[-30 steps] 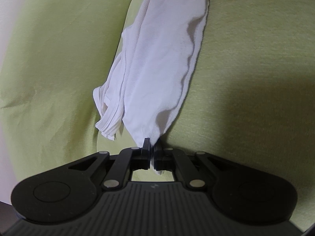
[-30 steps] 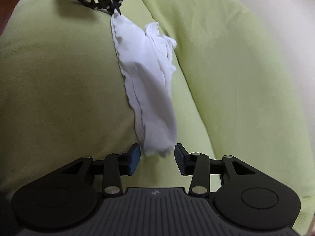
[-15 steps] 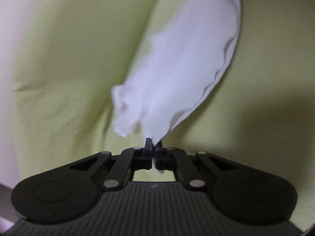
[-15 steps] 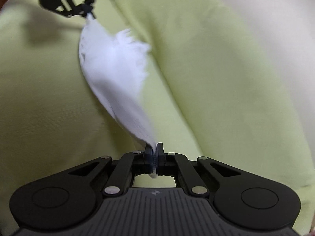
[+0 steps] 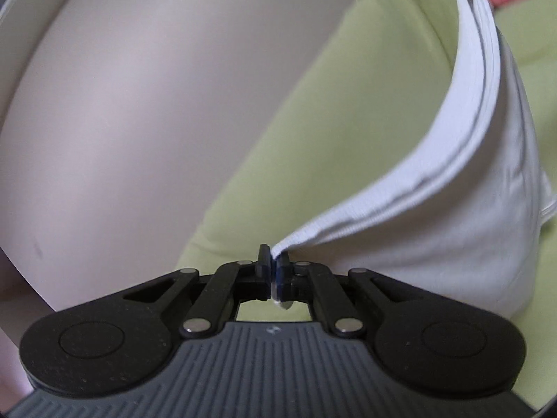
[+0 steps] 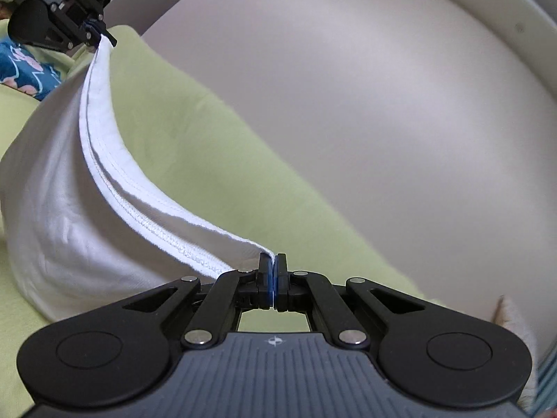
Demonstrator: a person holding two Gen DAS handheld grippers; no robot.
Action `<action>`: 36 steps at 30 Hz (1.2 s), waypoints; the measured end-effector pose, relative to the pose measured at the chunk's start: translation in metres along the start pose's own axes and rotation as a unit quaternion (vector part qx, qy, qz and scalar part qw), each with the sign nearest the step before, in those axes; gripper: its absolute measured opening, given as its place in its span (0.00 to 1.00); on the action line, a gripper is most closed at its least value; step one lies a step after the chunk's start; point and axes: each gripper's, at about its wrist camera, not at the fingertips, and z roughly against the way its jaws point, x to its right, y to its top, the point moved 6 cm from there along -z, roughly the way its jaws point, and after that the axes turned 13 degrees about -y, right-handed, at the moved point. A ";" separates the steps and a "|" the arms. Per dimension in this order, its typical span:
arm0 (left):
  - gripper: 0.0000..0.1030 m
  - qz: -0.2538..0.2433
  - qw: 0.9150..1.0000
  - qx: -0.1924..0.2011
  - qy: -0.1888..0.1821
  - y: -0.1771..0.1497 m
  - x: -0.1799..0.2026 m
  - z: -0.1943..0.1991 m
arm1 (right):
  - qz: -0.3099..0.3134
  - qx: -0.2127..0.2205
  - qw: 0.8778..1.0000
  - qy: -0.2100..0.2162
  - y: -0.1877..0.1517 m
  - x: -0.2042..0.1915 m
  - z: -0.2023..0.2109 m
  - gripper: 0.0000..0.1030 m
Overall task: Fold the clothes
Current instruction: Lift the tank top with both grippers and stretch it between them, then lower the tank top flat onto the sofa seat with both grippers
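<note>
The left claw (image 5: 272,271) is clamped on one end of the white garment's (image 5: 452,209) hemmed edge, and the right claw (image 6: 272,278) is clamped on the other end. The garment hangs between them in a slack curve, its body drooping toward the green sheet (image 5: 330,122). To do this well, I'd draw the claws apart until the hem runs straight, keep both level, then lay the cloth down flat before folding.
</note>
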 end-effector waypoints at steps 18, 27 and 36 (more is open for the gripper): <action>0.03 0.014 0.997 0.014 -0.076 0.116 -0.005 0.006 | 0.053 -0.099 0.994 -0.008 -0.018 0.151 -0.073 0.00; 0.03 0.044 0.999 0.014 -0.028 0.157 -0.043 -0.112 | -0.008 -0.094 0.993 -0.067 -0.031 0.207 -0.138 0.00; 0.03 -0.013 0.997 -0.011 -0.072 0.100 0.064 -0.136 | 0.038 -0.137 0.990 0.014 -0.153 0.116 -0.041 0.00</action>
